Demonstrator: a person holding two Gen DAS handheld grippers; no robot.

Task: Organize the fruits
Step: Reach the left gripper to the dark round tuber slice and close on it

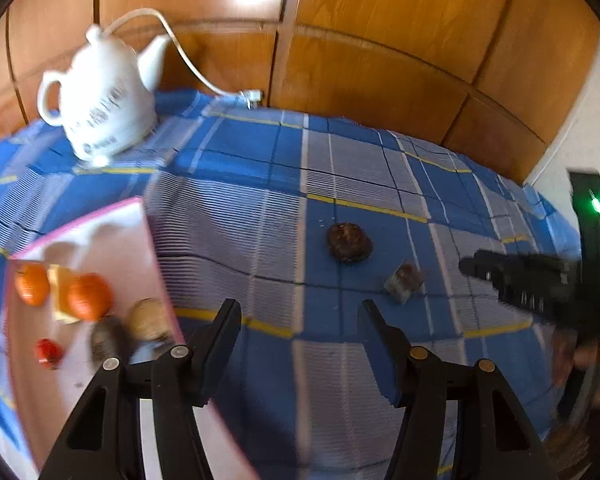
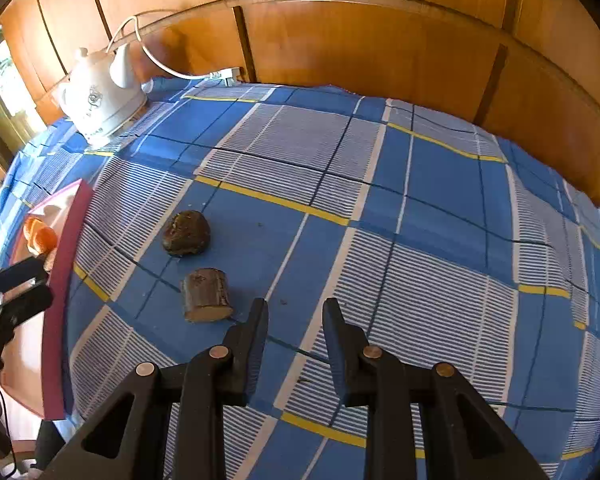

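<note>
Your left wrist camera looks steeply down along its fingers at the blue plaid cloth, close above it, the pink tray at lower left. Your right wrist camera tilts down likewise, from further right. Both share the white kettle, the wood panelling and the two dark lumps mid-cloth

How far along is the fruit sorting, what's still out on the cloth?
Done: the pink tray already holds two oranges, a small red fruit and a couple of brownish pieces. In hand: nothing; the left gripper is open over bare cloth, and the right gripper holds nothing. Left: a dark round fruit and a cut brown piece still lie on the checked tablecloth.
</note>
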